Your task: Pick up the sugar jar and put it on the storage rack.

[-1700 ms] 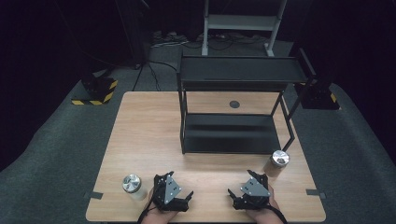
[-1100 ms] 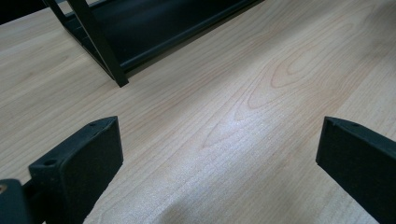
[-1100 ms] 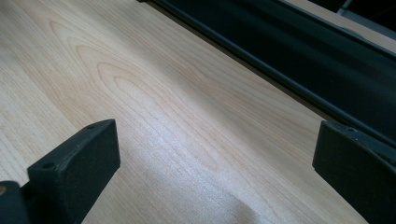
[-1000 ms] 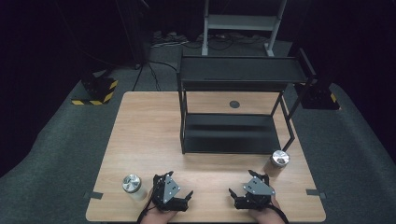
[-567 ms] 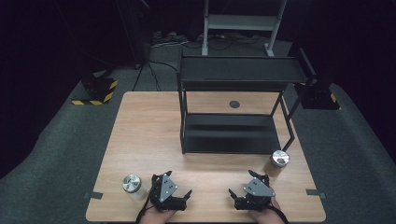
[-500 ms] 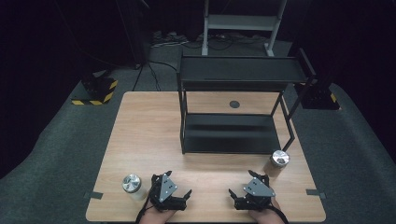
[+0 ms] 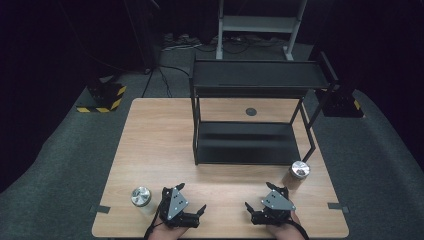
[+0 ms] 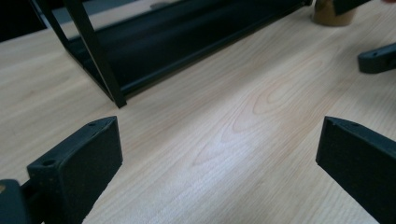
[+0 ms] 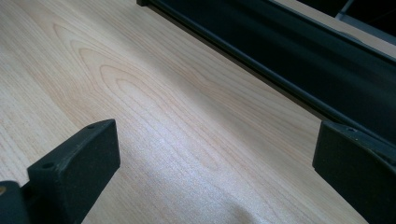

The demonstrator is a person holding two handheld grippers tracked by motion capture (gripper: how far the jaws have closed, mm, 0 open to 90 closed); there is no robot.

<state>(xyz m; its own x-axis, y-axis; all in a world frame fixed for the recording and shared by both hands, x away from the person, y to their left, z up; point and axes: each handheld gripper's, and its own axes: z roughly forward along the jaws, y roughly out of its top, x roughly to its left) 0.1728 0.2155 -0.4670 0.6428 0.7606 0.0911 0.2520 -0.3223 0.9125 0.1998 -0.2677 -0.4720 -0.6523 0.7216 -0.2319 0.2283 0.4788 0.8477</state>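
Both grippers rest near the front edge of the wooden table, each held in a hand. My left gripper is open, its black pads wide apart over bare wood. My right gripper is open too, with nothing between its pads. A metal-lidded jar stands just left of the left gripper. A brownish jar with a metal lid stands to the right of the right gripper, by the rack's front right leg. That brownish jar also shows in the left gripper view.
A black two-tier rack stands at the middle back of the table; its lower shelf lies close ahead of the right gripper, and its front leg ahead of the left. A small dark disc lies behind the rack.
The left gripper has edged slightly to the left. Both grippers stay open, and the jars have not moved.
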